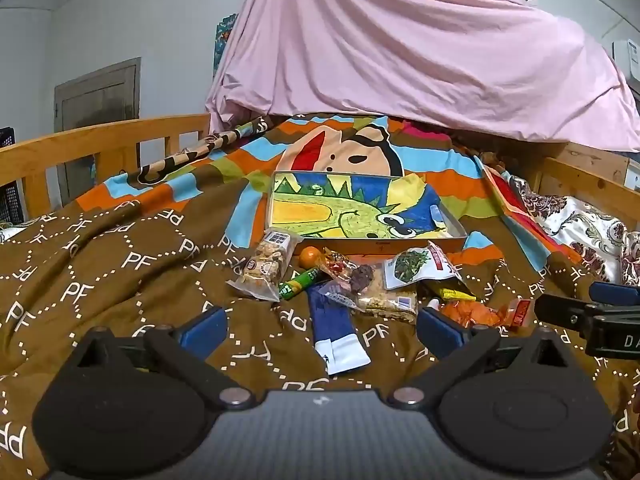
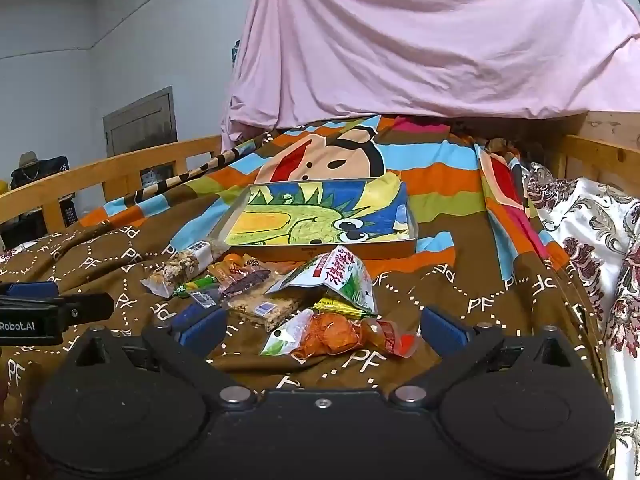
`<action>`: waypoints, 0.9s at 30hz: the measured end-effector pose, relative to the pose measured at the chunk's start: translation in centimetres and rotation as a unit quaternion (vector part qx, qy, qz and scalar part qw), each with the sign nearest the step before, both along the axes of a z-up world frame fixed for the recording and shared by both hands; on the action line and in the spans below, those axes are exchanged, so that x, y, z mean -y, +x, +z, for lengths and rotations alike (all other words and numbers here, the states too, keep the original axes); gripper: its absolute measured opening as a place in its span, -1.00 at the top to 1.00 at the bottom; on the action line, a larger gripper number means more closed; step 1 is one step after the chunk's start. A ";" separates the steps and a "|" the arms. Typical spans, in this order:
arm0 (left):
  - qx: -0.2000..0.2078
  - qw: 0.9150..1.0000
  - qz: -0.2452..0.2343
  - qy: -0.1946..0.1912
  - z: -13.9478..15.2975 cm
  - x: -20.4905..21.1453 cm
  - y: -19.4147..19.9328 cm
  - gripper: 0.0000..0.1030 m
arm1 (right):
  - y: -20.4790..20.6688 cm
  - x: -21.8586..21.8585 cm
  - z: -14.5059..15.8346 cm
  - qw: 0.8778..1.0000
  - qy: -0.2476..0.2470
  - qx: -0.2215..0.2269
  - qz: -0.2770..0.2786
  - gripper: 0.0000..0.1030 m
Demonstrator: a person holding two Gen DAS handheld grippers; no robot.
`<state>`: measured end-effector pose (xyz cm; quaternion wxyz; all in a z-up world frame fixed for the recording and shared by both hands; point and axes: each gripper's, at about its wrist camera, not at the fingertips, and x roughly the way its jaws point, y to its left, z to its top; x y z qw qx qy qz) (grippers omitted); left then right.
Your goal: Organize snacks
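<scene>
A pile of snack packets lies on the brown blanket before a shallow box (image 1: 452, 236) (image 2: 412, 222) lined with a dragon drawing. In the pile: a blue and white packet (image 1: 336, 328), a clear bag of nut bars (image 1: 266, 266) (image 2: 180, 268), a small orange (image 1: 310, 257), a green tube (image 1: 300, 280), a white and green pouch (image 1: 420, 264) (image 2: 340, 276) and an orange packet (image 1: 476, 314) (image 2: 336, 334). My left gripper (image 1: 322, 328) stands open around the blue packet's near end, not touching it. My right gripper (image 2: 322, 330) is open just short of the orange packet.
A wooden bed rail (image 1: 100, 140) (image 2: 120, 172) runs along the left, another rail (image 1: 588, 184) at the right. A pink sheet (image 1: 400, 48) (image 2: 420, 40) hangs behind the box. A floral white cloth (image 2: 592, 240) covers the right side.
</scene>
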<state>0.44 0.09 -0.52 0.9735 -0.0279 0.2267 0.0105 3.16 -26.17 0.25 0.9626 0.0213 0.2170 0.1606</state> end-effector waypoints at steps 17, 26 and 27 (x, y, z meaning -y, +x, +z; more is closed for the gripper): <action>-0.003 1.000 0.000 -0.004 0.0 -0.2 -0.1 -0.99 | 0.1 -0.1 0.1 1.000 -0.001 -0.003 -0.004 -0.99; -0.003 1.000 0.000 -0.004 0.0 -0.1 -0.1 -0.99 | 0.1 -0.1 0.0 1.000 -0.001 -0.004 -0.004 -0.99; -0.003 1.000 0.000 -0.004 0.0 -0.1 -0.1 -0.99 | 0.1 -0.1 0.0 1.000 -0.001 -0.004 -0.005 -0.99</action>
